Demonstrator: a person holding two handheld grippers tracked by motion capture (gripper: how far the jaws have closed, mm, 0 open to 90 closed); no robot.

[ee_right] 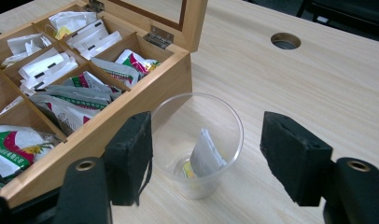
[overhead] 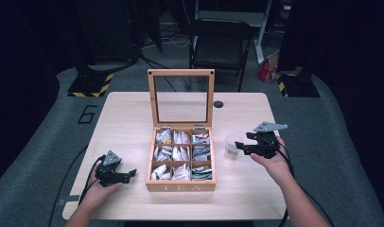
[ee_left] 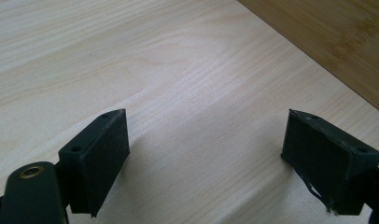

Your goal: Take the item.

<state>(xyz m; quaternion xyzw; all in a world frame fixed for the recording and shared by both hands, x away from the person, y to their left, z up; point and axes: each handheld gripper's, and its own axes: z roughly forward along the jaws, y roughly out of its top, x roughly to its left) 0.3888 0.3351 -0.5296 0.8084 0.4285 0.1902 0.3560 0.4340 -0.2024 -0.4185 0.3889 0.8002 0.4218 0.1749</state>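
Standing on the wooden table (overhead: pixel 128 118), lid (overhead: pixel 181 97) propped upright, a wooden tea box (overhead: pixel 181 186) split into nine compartments, each stuffed with paper sachets (overhead: pixel 180 154): white ones in the left and middle columns, green-and-red printed ones down the right column. Just beside the box's right wall, close but whether touching can't be told, a clear plastic cup (ee_right: pixel 197 140) upright, with one white tea bag (ee_right: pixel 205 154) leaning inside, yellow tag at the bottom. Over to the right gripper (ee_right: pixel 204 161): jaws spread wide, released, straddling the cup with daylight on the right side; left pad hard up by the rim, contact uncertain, nothing clamped. Down at the near left, left gripper (ee_left: pixel 204 158) also wide open, low over bare tabletop, holding nothing, pointing toward the box's left wall, a little apart from it.
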